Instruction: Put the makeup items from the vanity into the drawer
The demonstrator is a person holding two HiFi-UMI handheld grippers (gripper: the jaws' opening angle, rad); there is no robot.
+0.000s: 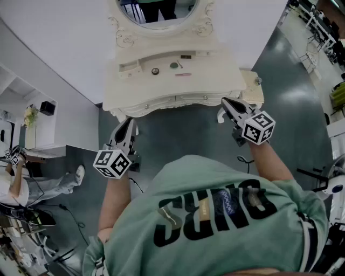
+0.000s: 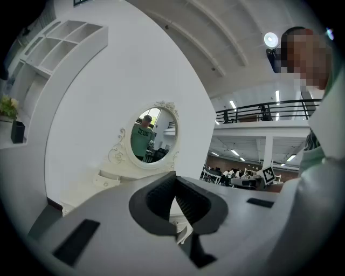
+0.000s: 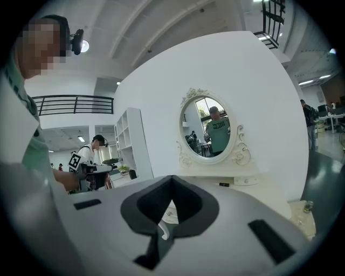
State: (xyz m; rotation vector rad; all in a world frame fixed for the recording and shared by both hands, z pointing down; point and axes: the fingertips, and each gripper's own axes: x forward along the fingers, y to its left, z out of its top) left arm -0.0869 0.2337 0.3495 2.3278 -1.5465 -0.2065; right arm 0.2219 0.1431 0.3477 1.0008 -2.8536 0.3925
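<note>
A: What do the fingers of the left gripper (image 1: 128, 123) have hold of?
B: Nothing. Its two dark pads are pressed together, empty. The right gripper (image 1: 222, 106) is the same, closed all the way with nothing between the pads.
A: What lies just past the fingertips?
B: The cream-white carved vanity table (image 1: 215, 75). Its scalloped front edge sits just ahead of both pairs of fingertips, the left pair near its left corner and the right pair near its right corner. The drawer front with small round knobs (image 1: 175, 99) runs between them, flush with the table's front.
A: And the makeup?
B: It's farther beyond the fingers, on the tabletop roughly midway between the two grippers. There is a small dark round compact (image 1: 155, 70), a dark green round piece (image 1: 173, 65) just right of it, and a thin pink stick (image 1: 182, 74) lying flat. A small black bar-shaped item (image 1: 186, 56) lies farther back, on the low shelf.
A: Farthest of all?
B: The oval mirror in an ornate white frame (image 1: 156, 13), against the white wall.
</note>
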